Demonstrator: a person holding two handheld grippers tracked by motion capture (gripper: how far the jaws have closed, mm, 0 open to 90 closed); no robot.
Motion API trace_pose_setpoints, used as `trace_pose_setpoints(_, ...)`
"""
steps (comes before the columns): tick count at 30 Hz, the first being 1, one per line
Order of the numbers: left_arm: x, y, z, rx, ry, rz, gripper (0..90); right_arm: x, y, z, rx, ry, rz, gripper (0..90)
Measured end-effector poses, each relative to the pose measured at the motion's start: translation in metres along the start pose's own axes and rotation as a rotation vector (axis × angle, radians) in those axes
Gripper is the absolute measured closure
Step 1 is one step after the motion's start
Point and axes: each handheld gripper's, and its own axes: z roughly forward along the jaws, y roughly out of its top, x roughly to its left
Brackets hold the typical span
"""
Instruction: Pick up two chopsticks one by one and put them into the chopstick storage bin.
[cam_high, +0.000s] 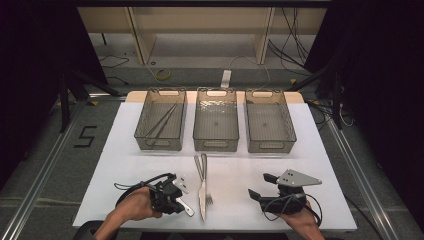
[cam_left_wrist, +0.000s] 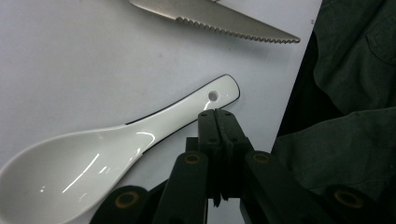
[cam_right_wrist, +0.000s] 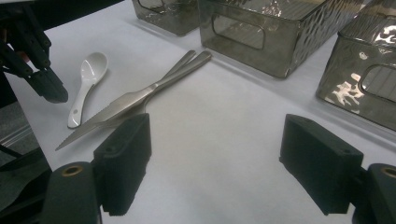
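**Left jaws pressed together beside one white spoon; three trays, a knife and a fork on the table**

The left gripper (cam_left_wrist: 220, 114) has its jaws clenched flat against each other with nothing between them. Their tips sit just beside the handle end of the single white spoon (cam_left_wrist: 93, 158), which lies on the white table (cam_high: 125, 165) at the near left edge, bowl up.

The right gripper (cam_high: 260, 186) rests at the near right, well apart from the cutlery, jaws spread wide and empty.

Between the two grippers lie one knife (cam_high: 202, 192) with a serrated blade and one fork (cam_high: 207, 198), their handles side by side and pointing toward the trays.

Three smoky see-through trays stand in a row at the far side: the left tray (cam_high: 142, 122) holds two thin sticks (cam_high: 162, 121); the middle tray (cam_high: 216, 145) and right tray (cam_high: 290, 127) hold nothing that can be made out.
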Motion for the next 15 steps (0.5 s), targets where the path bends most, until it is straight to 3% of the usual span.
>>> trace_pose_setpoints(7,0.002,0.0,0.011,0.056,0.022,-0.006,88.8,0.0,0.0,0.0,0.002,-0.001,-0.003,25.6)
trace_pose_setpoints(15,0.005,0.005,0.013,0.043,0.035,-0.03,88.8,-0.001,-0.001,-0.002,-0.004,-0.008,0.006,25.6)
